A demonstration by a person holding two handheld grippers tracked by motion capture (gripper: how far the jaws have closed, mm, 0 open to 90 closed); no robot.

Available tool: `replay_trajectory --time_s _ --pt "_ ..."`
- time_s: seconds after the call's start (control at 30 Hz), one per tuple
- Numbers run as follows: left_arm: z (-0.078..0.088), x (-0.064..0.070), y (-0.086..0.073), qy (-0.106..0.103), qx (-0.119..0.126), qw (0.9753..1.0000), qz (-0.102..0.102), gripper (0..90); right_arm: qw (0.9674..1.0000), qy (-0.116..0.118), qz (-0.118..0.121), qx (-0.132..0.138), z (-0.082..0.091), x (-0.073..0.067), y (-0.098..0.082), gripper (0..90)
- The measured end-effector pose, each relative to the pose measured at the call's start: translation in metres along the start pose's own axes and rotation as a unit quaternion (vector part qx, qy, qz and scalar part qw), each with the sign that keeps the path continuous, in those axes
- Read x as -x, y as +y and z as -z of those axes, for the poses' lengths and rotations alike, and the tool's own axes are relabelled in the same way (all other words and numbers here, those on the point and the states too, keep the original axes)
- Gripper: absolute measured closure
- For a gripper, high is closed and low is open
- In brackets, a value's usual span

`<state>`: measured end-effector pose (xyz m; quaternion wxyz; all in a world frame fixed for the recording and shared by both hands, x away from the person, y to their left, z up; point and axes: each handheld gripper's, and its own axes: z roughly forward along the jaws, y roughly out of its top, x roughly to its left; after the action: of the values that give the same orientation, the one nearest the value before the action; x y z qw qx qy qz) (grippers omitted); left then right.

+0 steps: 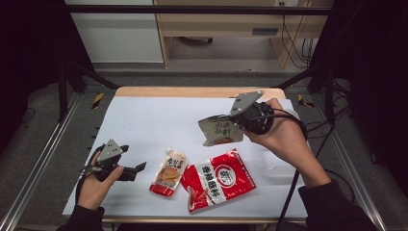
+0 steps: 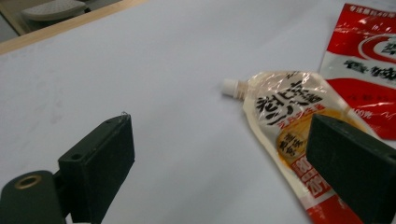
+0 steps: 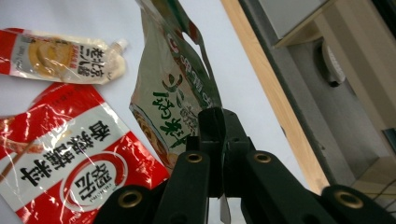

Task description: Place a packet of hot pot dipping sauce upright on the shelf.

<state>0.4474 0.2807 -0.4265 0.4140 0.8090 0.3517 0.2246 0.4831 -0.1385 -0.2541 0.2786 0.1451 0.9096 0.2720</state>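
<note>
A: Checking left side first. Left gripper (image 1: 136,169) resting low at the bench's (image 1: 144,120) left front, jaws standing wide apart, holding nothing. Pointing right, toward the spout pouch (image 1: 168,172).

B: Confirming from the left gripper view: spout pouch (image 2: 289,126) lying flat just ahead and to the right of the gap, white cap (image 2: 229,87) at the far end. Long axis running roughly front to back, tilted a little, cap away from the person. Bare white sheet between jaws and pouch, nothing blocking.

A: Moving right. Red packet (image 1: 219,179) lying flat just beside the spout pouch, near touching at the lower edge; contact too close to call. Likely crowding any grip on that side.

B: Agreeing. Approaching the pouch from its left edge or cap end looking cleaner.

A: Right side now. Right gripper (image 1: 239,121) raised above the bench's right half, jaws closed tight on the edge of a green-lettered packet (image 1: 219,130), lifted clear.

B: Matching the right gripper view: green-lettered packet (image 3: 173,88) hanging out from the pinched jaws, red packet (image 3: 70,158) and spout pouch (image 3: 65,58) lying below.

A: Left hand (image 1: 96,185) clearly nearer the spout pouch; right hand (image 1: 284,137) occupied.
</note>
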Motion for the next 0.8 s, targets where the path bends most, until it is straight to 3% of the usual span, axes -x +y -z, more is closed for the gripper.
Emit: replay_trajectory --time_s 0.17,0.2,0.37,0.43,0.6,0.8 --pt "0.006 0.0 -0.011 0.024 -0.004 0.9997 0.0 8.1 0.9997 -0.021 -0.015 0.003 0.014 0.009 -0.014 90.0" --pt "0.008 0.0 -0.014 0.028 -0.005 0.9996 -0.002 8.0 0.9992 -0.035 -0.017 -0.001 0.019 0.014 -0.019 90.0" --pt "0.012 -0.003 -0.025 0.056 -0.019 0.9982 -0.013 7.4 0.9979 -0.057 -0.031 -0.002 0.025 0.027 -0.032 90.0" --pt "0.012 -0.006 -0.028 0.07 -0.021 0.9973 -0.005 7.4 0.9972 -0.067 -0.032 -0.003 0.026 0.033 -0.038 90.0" --pt "0.011 -0.011 -0.029 0.08 -0.026 0.9964 -0.004 7.4 0.9957 -0.084 -0.039 -0.007 0.028 0.047 -0.048 90.0" --pt "0.013 -0.022 -0.032 0.093 -0.022 0.9952 0.021 7.7 0.9943 -0.1 -0.038 -0.004 0.032 0.059 -0.055 90.0"
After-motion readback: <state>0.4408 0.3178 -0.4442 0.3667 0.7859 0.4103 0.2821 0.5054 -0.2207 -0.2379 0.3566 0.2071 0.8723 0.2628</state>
